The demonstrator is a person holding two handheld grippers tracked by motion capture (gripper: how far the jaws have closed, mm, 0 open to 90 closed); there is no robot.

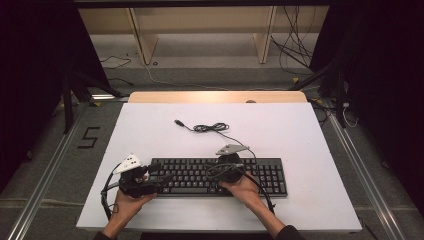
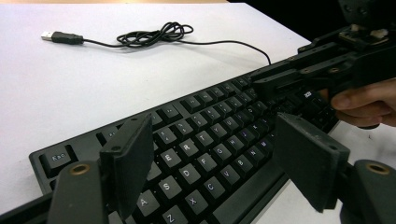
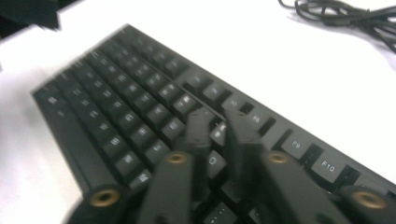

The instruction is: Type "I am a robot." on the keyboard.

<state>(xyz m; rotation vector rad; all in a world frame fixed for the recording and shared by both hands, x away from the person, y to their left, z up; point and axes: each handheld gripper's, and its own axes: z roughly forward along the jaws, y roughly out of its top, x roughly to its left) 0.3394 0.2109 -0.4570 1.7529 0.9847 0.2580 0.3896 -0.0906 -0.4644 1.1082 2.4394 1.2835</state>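
Observation:
A black keyboard (image 1: 260, 172) lies across the near half of the white table (image 1: 300, 135), its cable (image 1: 210, 128) coiled behind it and ending in a USB plug (image 1: 178, 122). My left gripper (image 1: 159, 175) is at the keyboard's left end; its jaws stand wide open above the letter keys (image 2: 205, 149), with nothing between them. My right gripper (image 1: 216, 173) is over the middle of the keyboard, its tips (image 3: 217, 116) low over the keys (image 3: 140, 102). A narrow gap shows between its jaws and nothing is held. The right gripper (image 2: 271, 84) also appears in the left gripper view, with a hand behind it.
The coiled cable (image 2: 154, 35) and plug (image 2: 63, 37) rest on bare table beyond the keyboard. A wooden strip (image 1: 217, 97) edges the table's far side. Shelving and loose wires stand on the floor behind.

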